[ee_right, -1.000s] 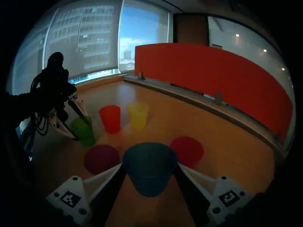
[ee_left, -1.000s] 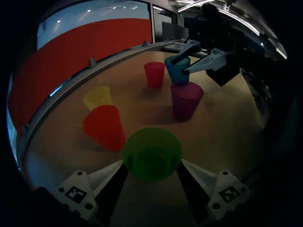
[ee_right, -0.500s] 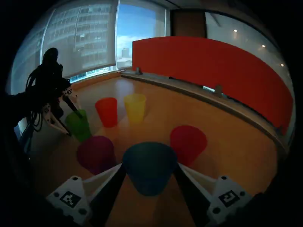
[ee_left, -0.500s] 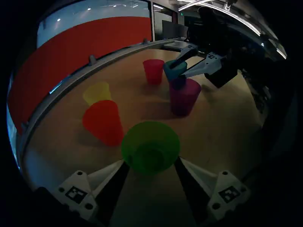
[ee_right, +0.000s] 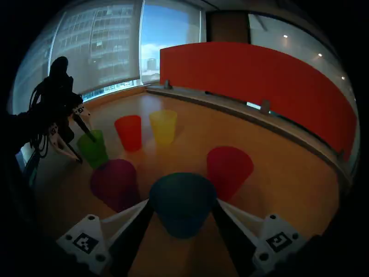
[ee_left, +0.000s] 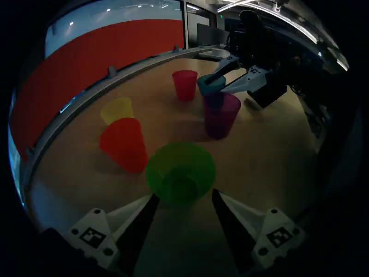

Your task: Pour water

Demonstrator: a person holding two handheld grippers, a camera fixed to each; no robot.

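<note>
Green cup point(ee_left: 181, 168) sits between the two fingers of the left tongs point(ee_left: 183, 194), which are clenched on its sides, with the mouth of the cup turned toward the camera. I cannot tell if its base touches the worktop point(ee_left: 267, 152). In the right gripper view the same green cup point(ee_right: 93, 148) is at the left edge of the group, held by the left tongs point(ee_right: 83, 143).

The right tongs point(ee_right: 181, 205) are clenched on a teal cup point(ee_right: 182, 189), one finger on each side. In the left gripper view the teal cup point(ee_left: 211, 84) is tilted in the right tongs point(ee_left: 220, 83), just behind the rim of a purple cup point(ee_left: 221, 113); whether the two cups touch, I cannot tell. Water is not visible in any cup.

On the wooden worktop stand also a red cup point(ee_left: 122, 144), a yellow cup point(ee_left: 116, 110) just behind it, and a crimson cup point(ee_left: 184, 84) near the teal one. A red partition point(ee_left: 92, 60) runs along the far edge of the worktop. The right gripper view has large windows point(ee_right: 101, 51) behind the left tongs.
</note>
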